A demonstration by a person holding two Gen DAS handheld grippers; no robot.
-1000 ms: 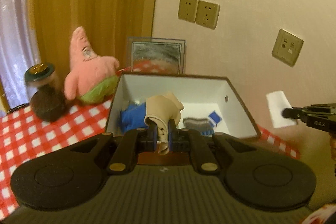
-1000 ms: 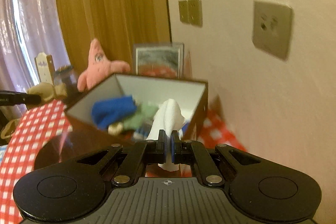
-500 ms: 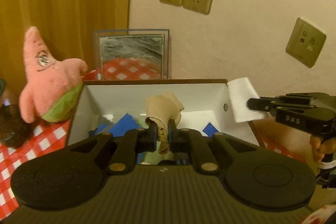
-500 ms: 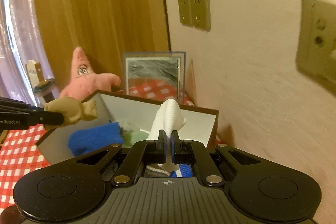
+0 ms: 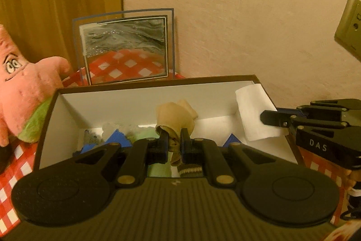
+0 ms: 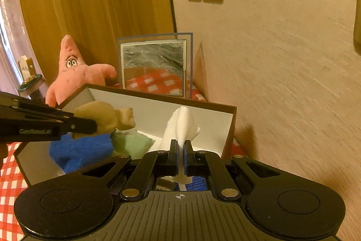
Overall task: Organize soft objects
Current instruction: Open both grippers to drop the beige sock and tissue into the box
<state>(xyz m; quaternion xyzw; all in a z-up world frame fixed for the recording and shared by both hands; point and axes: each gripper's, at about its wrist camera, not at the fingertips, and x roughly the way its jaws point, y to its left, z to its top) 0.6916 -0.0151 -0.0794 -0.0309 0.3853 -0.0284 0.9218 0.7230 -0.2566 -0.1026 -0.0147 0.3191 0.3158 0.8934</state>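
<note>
Two handheld black plastic two-finger grippers

Left gripper [image 5: 174,143]: ribbed black housing, two round discs flanking the linkage arms behind the claw, brass-coloured pivot pins, blue pads inside the fingers. Right gripper [image 6: 179,156]: same build, white crosshair mark centred behind the claw; white lettering "DAS" on its side.

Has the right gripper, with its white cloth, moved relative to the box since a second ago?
Yes. In the left wrist view the right gripper and white cloth went from beside the box to over its right end.
</note>
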